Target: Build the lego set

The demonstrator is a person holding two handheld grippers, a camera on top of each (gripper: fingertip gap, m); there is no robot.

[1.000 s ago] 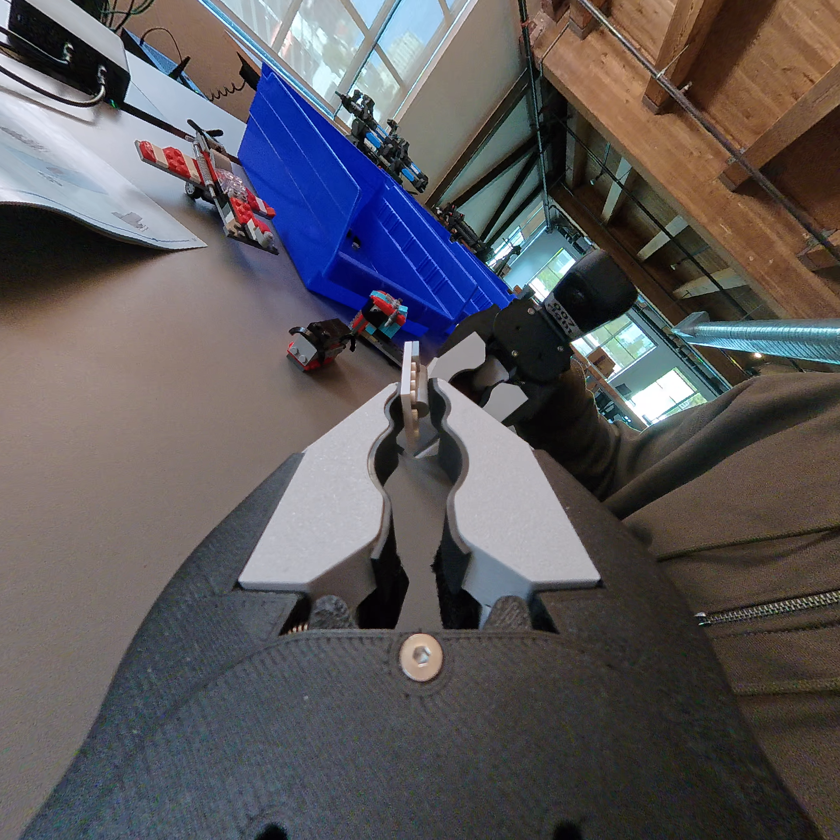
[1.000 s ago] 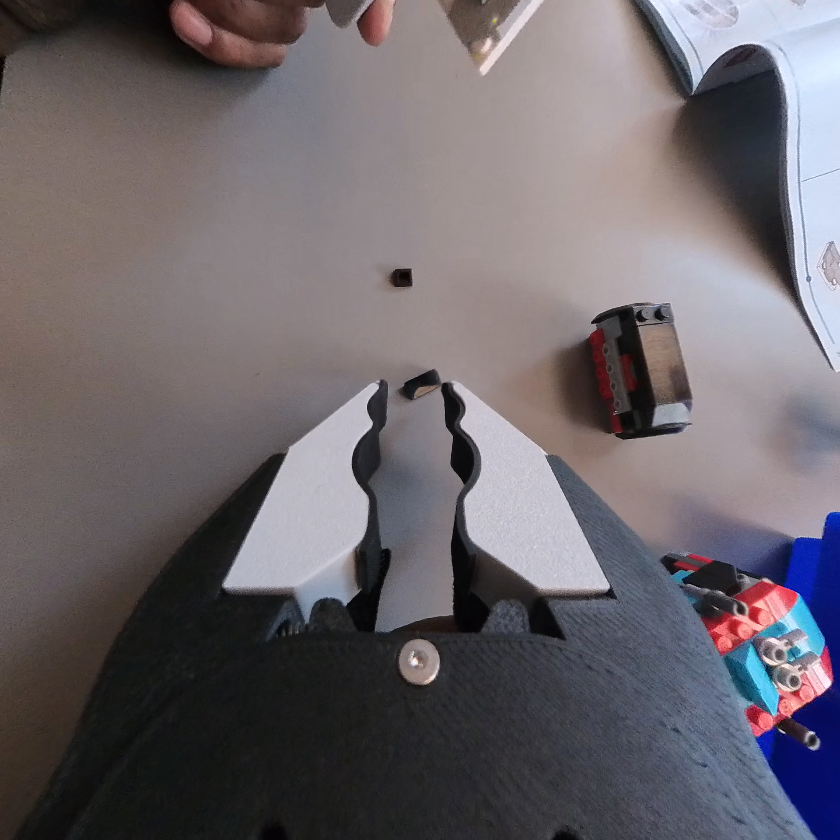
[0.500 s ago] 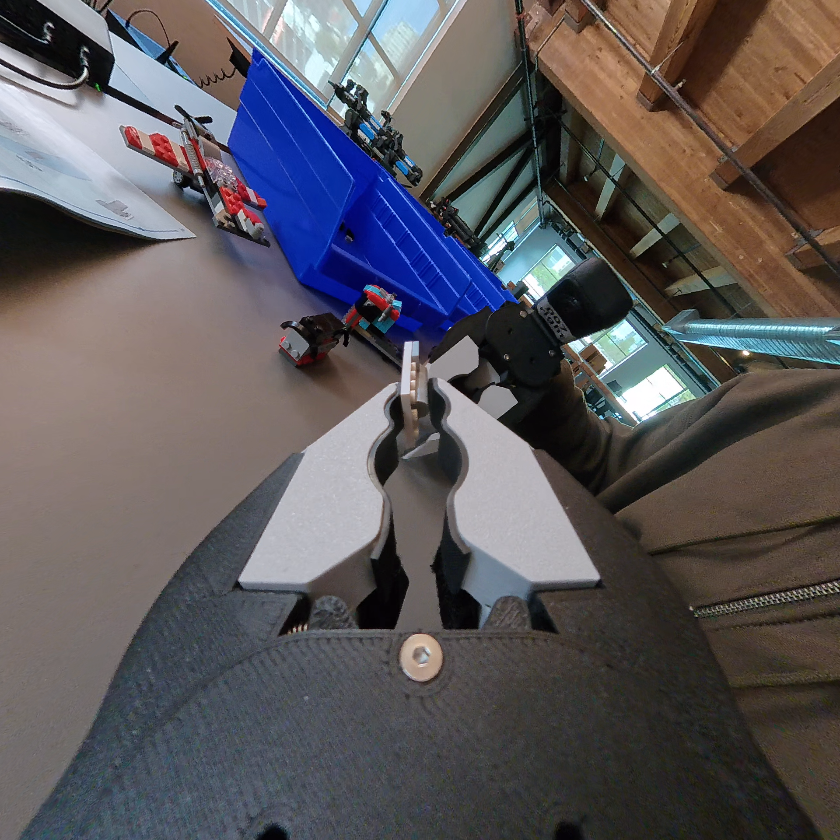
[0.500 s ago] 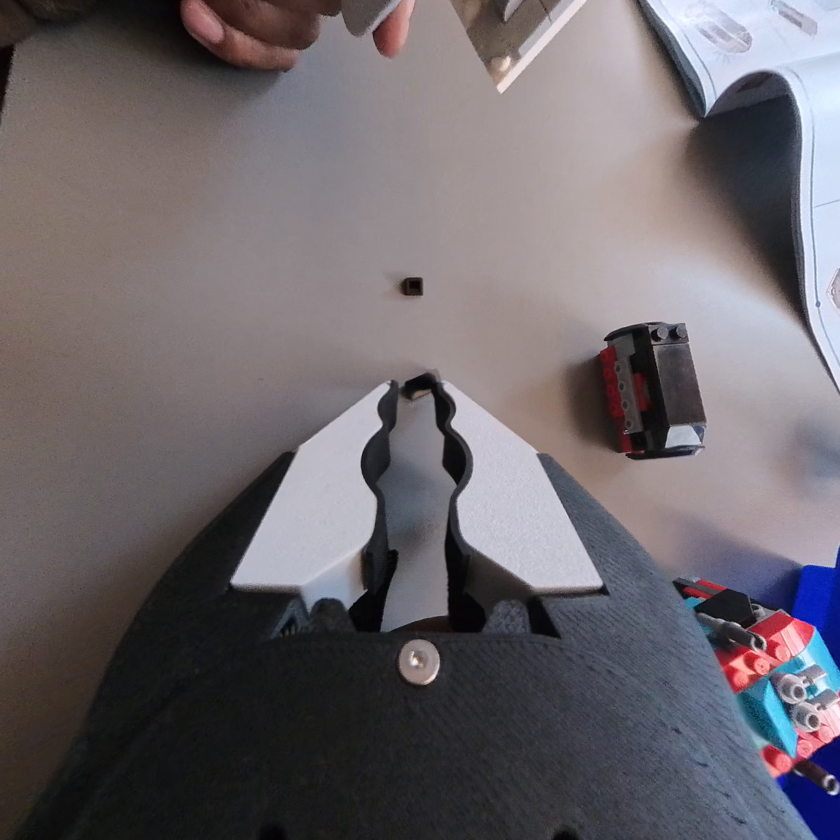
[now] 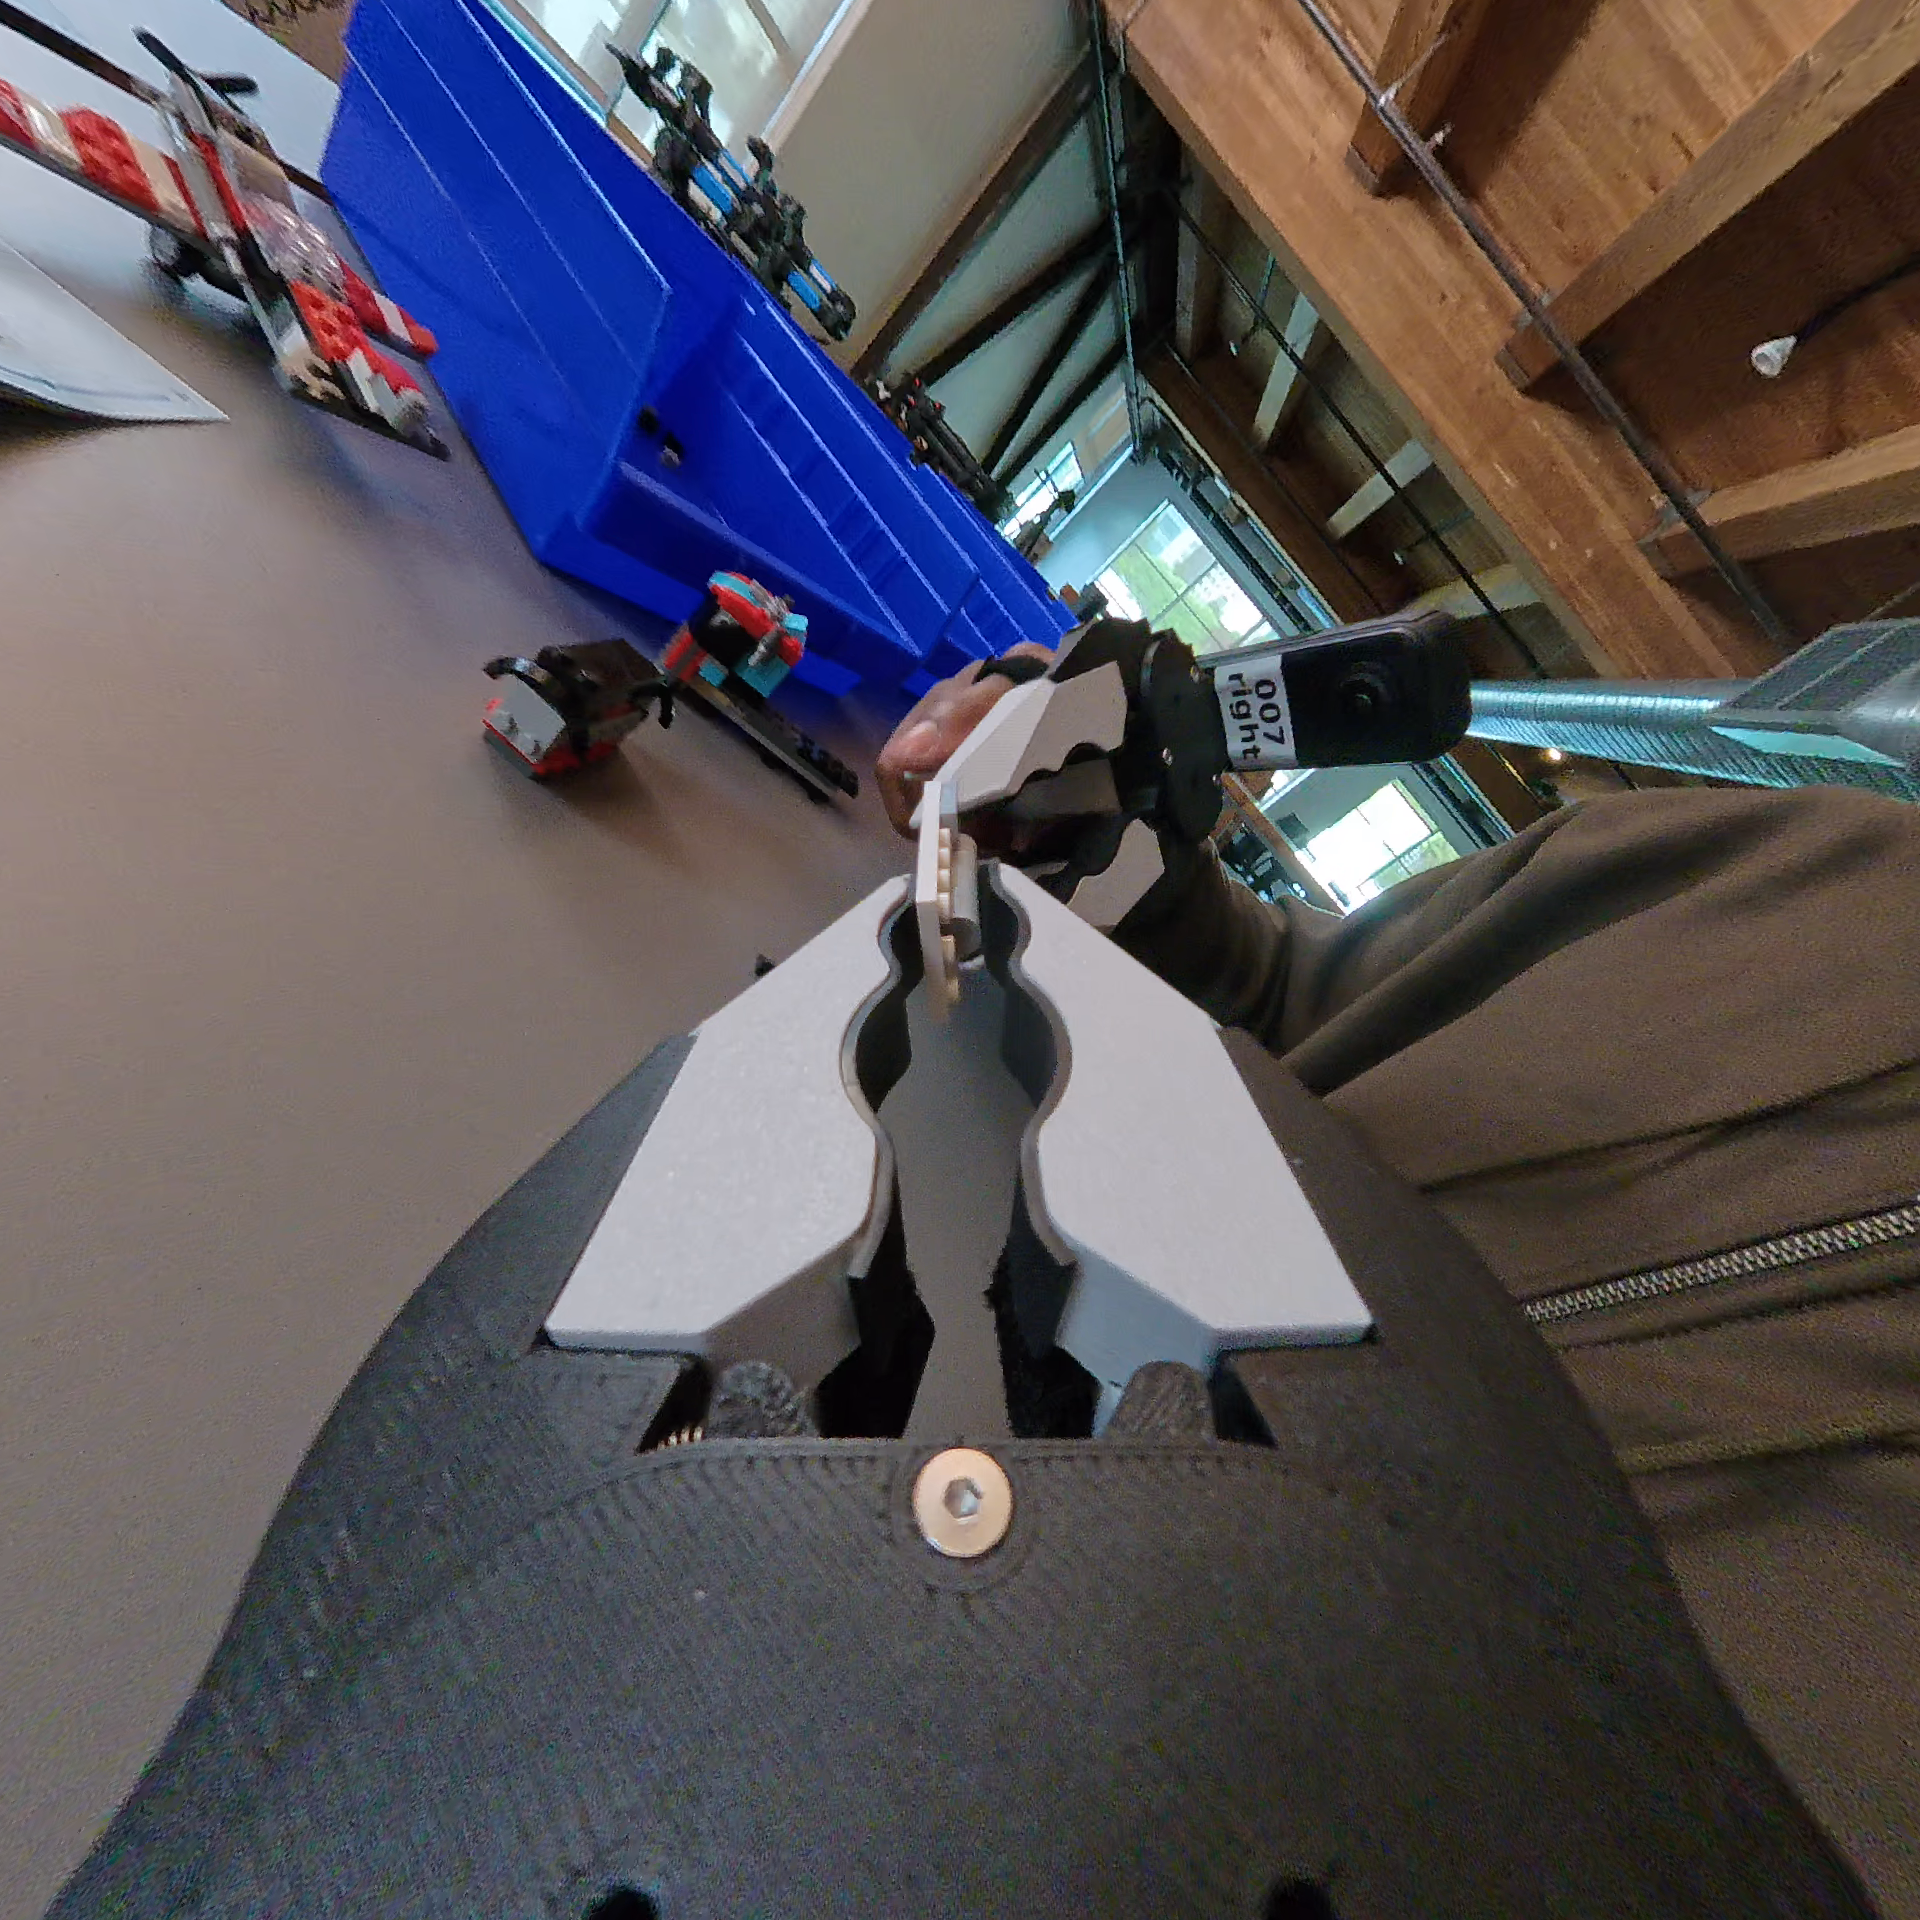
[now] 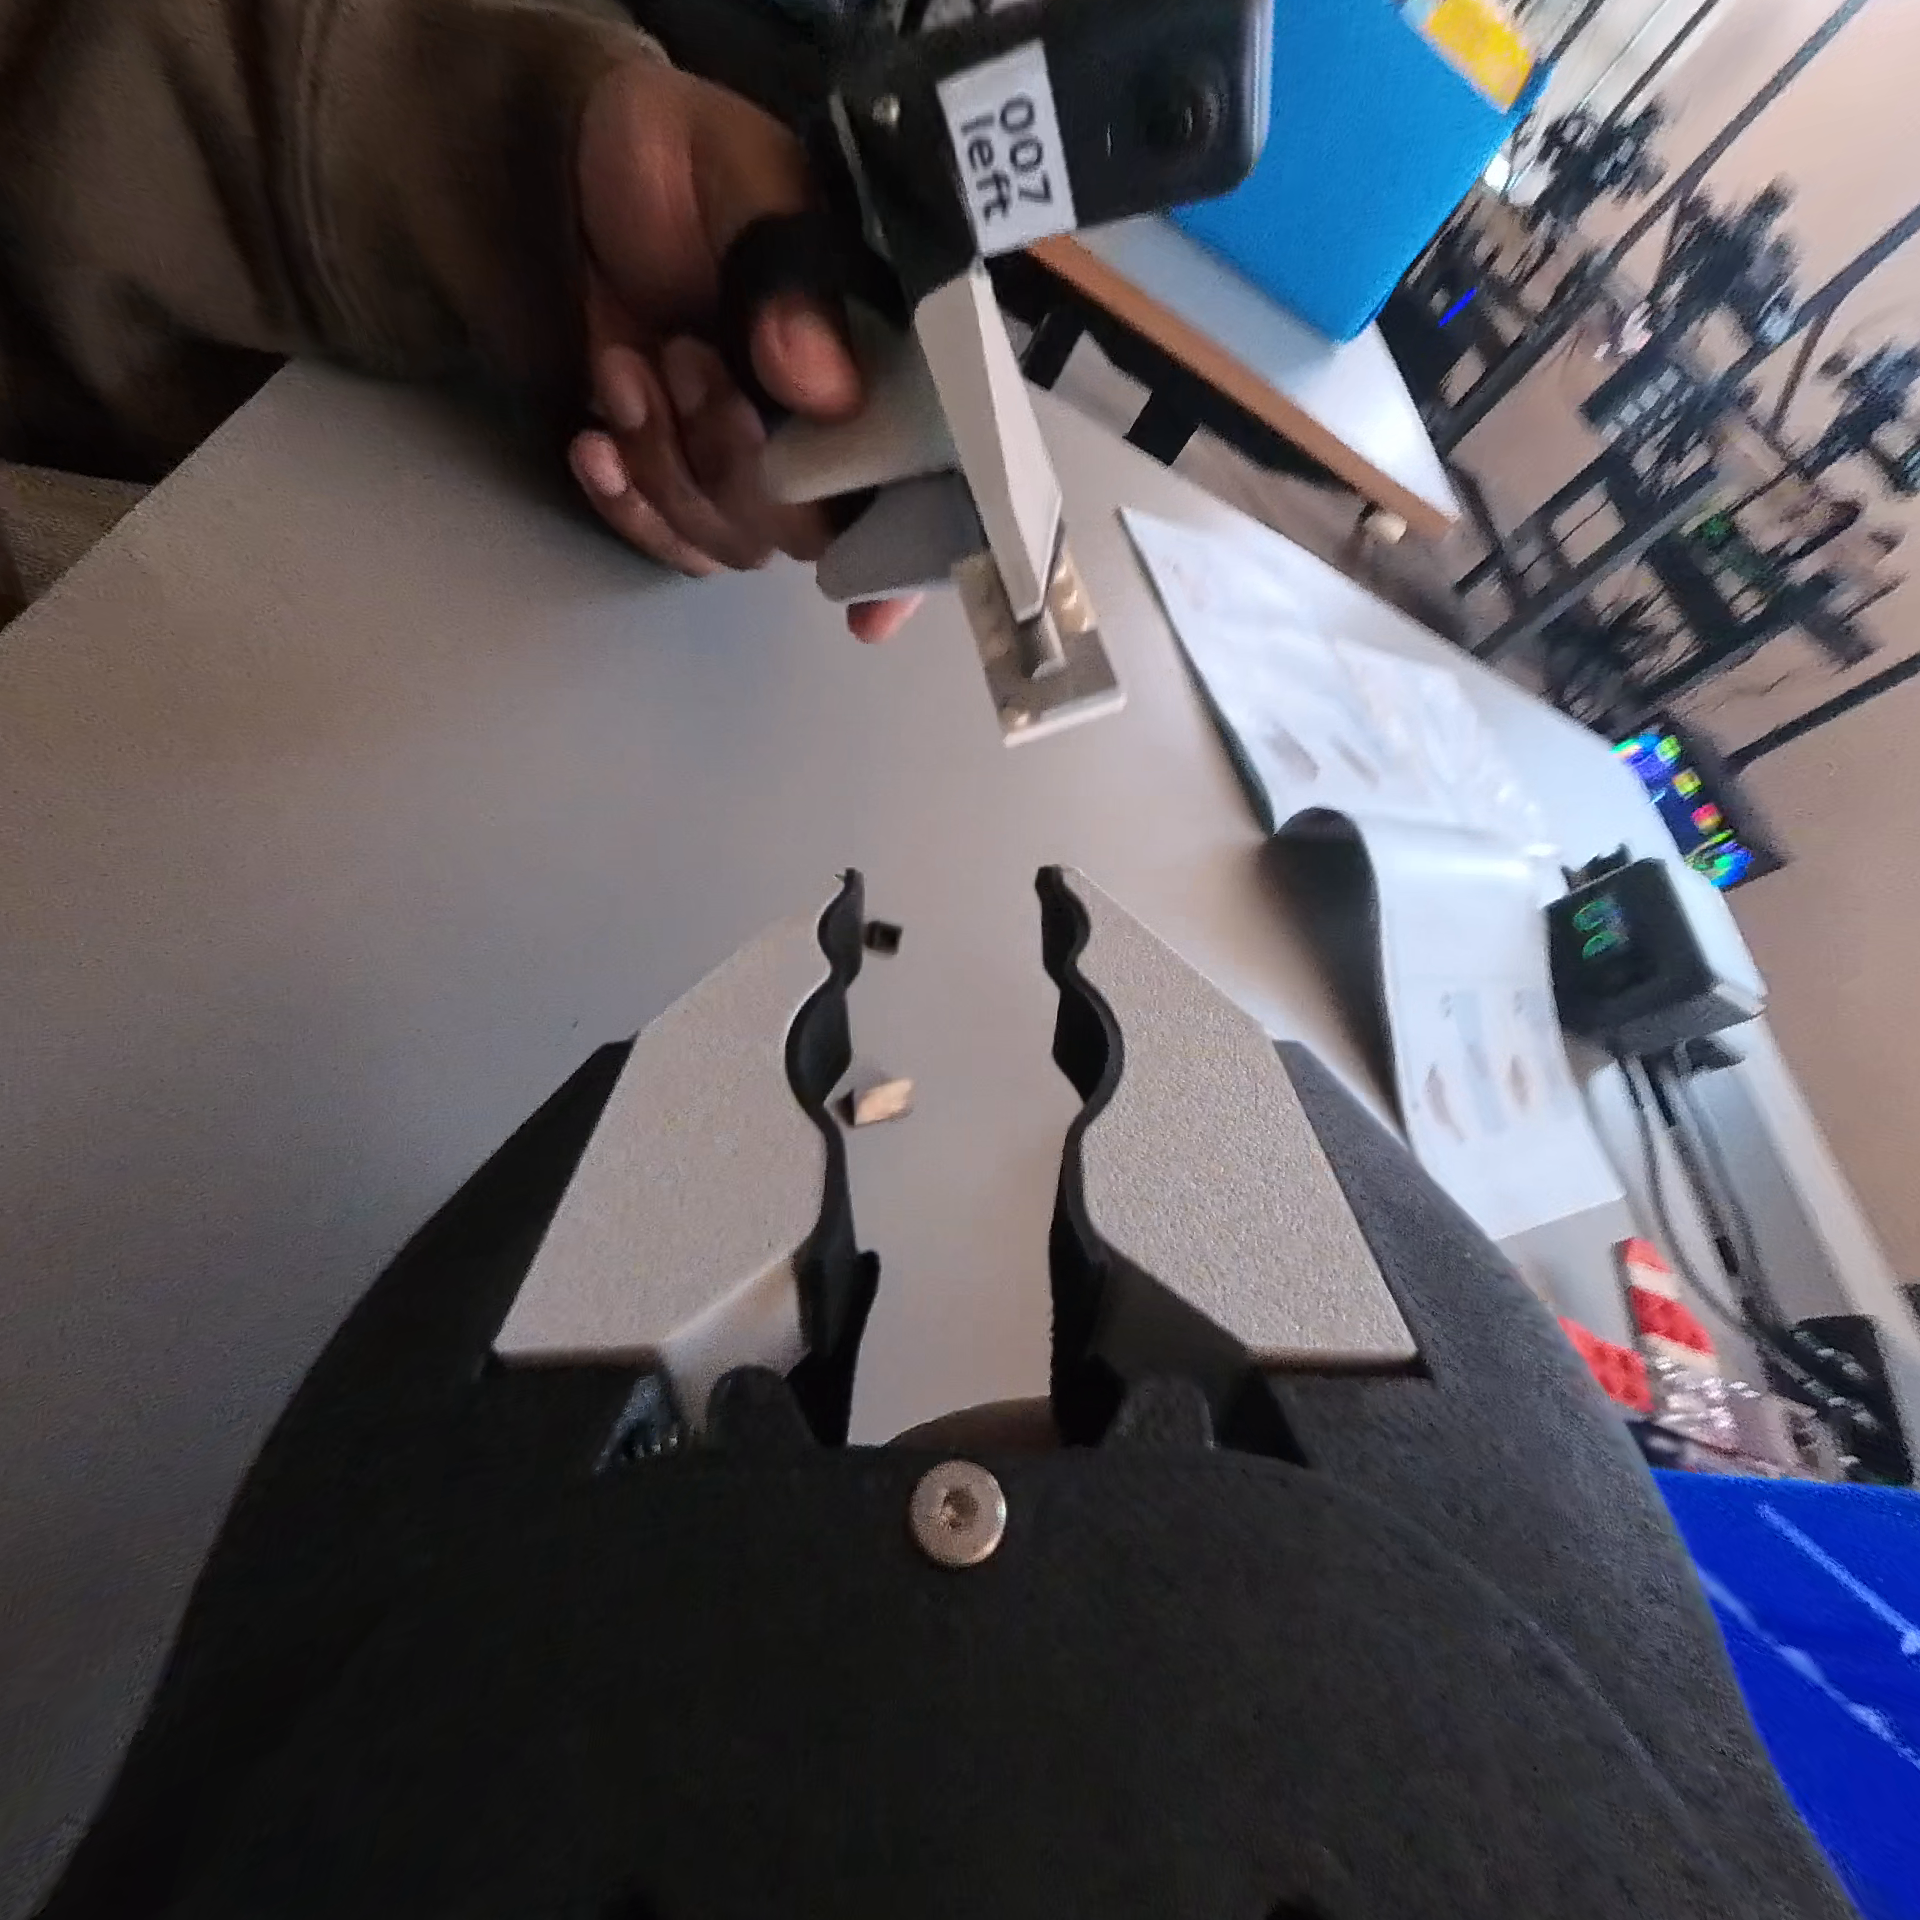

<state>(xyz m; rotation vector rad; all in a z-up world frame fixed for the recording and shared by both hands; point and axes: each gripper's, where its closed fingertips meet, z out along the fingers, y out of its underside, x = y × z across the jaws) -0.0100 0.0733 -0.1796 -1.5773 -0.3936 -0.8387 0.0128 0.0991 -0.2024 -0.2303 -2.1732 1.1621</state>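
Beyond our left gripper (image 5: 951, 914) we see a blue bin (image 5: 623, 343) on the grey table (image 5: 208, 831), its fingers clamped on a pale studded plate (image 5: 940, 935), while our right gripper (image 6: 945, 894) hangs open and bare above two tiny dark pieces (image 6: 873, 1099).

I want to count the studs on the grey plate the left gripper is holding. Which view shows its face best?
The right wrist view: there the grey plate hangs below the left gripper with its studded face turned to the camera. The left wrist view shows the plate only edge-on between the fingers.
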